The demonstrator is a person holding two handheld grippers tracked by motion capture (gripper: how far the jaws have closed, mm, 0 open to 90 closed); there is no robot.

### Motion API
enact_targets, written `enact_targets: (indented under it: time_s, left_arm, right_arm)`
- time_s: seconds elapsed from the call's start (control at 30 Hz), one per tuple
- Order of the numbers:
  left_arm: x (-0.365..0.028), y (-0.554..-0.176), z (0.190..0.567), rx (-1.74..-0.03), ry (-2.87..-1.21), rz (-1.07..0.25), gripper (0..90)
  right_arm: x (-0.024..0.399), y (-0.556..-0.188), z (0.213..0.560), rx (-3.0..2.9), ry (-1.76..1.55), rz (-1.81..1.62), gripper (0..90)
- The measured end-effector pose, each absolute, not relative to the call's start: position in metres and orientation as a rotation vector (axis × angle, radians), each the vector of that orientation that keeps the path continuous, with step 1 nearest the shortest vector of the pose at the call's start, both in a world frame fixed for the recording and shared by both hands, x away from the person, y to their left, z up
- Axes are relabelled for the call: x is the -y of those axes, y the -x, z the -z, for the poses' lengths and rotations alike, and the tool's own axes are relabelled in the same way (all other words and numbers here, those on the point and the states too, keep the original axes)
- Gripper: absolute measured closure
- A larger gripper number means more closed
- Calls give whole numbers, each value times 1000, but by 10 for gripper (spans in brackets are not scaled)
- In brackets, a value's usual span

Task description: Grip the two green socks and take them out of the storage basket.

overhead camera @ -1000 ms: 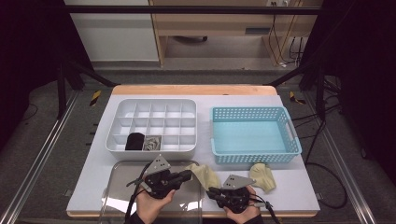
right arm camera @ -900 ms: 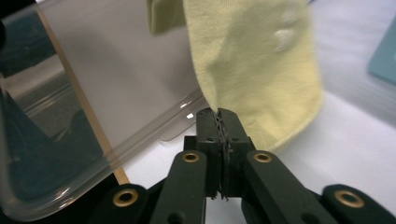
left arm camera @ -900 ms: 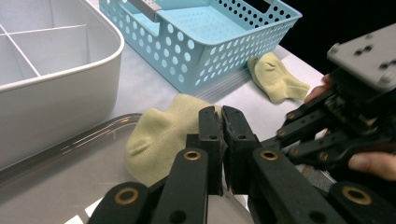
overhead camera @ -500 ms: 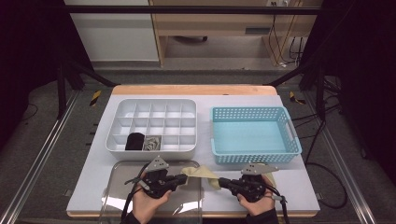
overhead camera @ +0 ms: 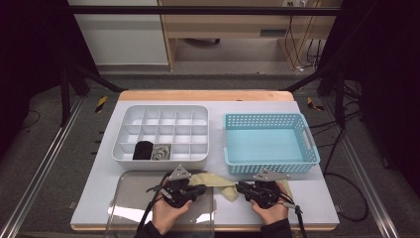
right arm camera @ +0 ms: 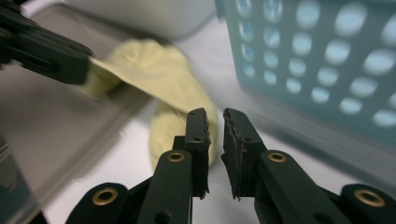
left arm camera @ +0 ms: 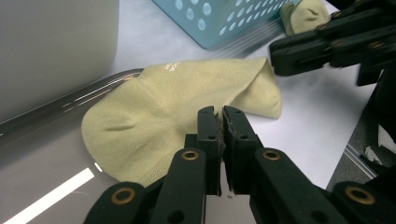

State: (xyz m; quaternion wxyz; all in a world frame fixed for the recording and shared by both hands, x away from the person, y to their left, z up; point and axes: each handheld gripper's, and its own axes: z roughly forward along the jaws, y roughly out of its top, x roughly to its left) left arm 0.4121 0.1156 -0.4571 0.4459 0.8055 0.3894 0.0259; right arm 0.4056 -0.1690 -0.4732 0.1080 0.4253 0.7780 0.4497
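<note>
A pale yellow sock (overhead camera: 216, 179) lies stretched between my two grippers at the table's front edge. My left gripper (overhead camera: 202, 188) is shut on the sock's left end; in the left gripper view its jaws (left arm camera: 219, 114) stand pressed together over the sock (left arm camera: 187, 98). The right gripper view shows that left gripper (right arm camera: 86, 65) pulling a taut edge of the sock (right arm camera: 154, 70). My right gripper (overhead camera: 238, 187) has just been opening. Its jaws (right arm camera: 215, 116) stand slightly apart with nothing between them, just short of the sock's other end. A rolled yellow sock (left arm camera: 306, 14) lies beyond the right gripper (left arm camera: 275, 51).
A white compartment organizer (overhead camera: 163, 110) stands at the back left, with a black roll (overhead camera: 143, 149) and a grey roll (overhead camera: 160, 152) in its front cells. A blue perforated basket (overhead camera: 270, 118) stands at the right. A clear plastic lid (overhead camera: 131, 198) lies under my left hand.
The right gripper pulled the sock out to the right, then let go of it. The sock now lies lower and flatter. The left gripper has sunk slightly, still gripping.
</note>
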Motion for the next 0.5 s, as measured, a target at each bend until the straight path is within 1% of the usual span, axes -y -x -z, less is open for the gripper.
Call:
enact_targets:
  time_s: [0.17, 0.2, 0.23, 0.4, 0.47, 0.5]
  left_arm:
    - [-115, -411, 455, -961, -1976, -64, 850]
    - [-115, -411, 454, -960, -1966, -64, 850]
    - [-115, -411, 454, -960, -1966, -64, 850]
    - [-115, -411, 450, -950, -1954, -61, 850]
    - [-114, -411, 447, -946, -1945, -61, 850]
    - [-113, -411, 446, -946, -1939, -62, 851]
  right_arm:
    - [160, -392, 461, -2295, -1137, -1397, 823]
    - [149, -391, 466, -2339, -1113, -1389, 811]
    - [149, -391, 466, -2339, -1113, -1389, 811]
    - [136, -400, 485, -2392, -1117, -1263, 704]
    - [134, -400, 489, -2395, -1104, -1247, 706]
    - [133, -399, 490, -2390, -1077, -1246, 729]
